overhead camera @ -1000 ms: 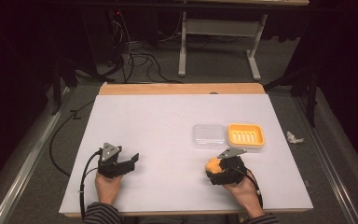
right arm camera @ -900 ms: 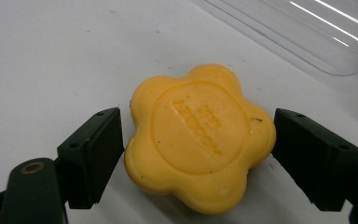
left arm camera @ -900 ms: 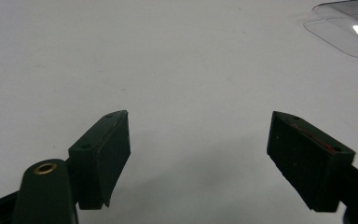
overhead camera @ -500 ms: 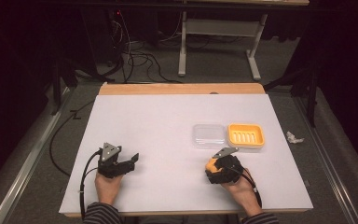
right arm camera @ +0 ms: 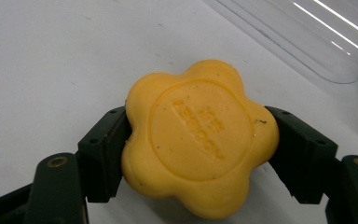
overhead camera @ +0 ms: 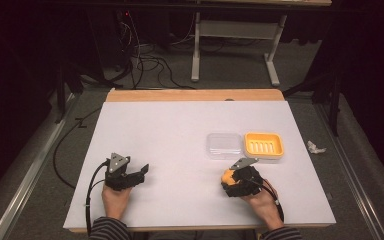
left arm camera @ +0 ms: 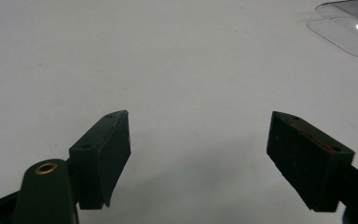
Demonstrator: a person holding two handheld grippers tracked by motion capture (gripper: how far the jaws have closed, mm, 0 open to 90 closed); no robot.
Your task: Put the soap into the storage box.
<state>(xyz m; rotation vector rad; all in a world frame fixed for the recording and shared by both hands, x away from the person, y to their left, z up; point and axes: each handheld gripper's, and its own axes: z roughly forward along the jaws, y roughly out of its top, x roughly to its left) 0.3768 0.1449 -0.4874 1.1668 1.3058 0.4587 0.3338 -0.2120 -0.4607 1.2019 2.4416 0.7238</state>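
A flower-shaped orange soap bar (right arm camera: 198, 137) sits between the two black jaws of my right gripper (right arm camera: 198, 156), which is shut on it just above the white table. From above, the soap (overhead camera: 227, 176) and the right gripper (overhead camera: 232, 181) lie near the table's front right. An orange soap dish (overhead camera: 263, 145) and a clear plastic lid (overhead camera: 224, 145) rest side by side just beyond it. The clear lid (right arm camera: 307, 32) is at the upper right of the right gripper view. My left gripper (overhead camera: 139, 172) rests at the front left, jaws wide apart and empty (left arm camera: 198, 154).
The white table (overhead camera: 180, 125) has a wooden strip along its far edge. A crumpled white scrap (overhead camera: 315, 147) lies on the floor to the right. Cables and a table frame (overhead camera: 230, 45) stand on the floor beyond. The clear lid's corner (left arm camera: 349, 32) appears in the left gripper view.
The right gripper with the soap has shifted slightly left and toward the front. The left gripper has stayed where it was.
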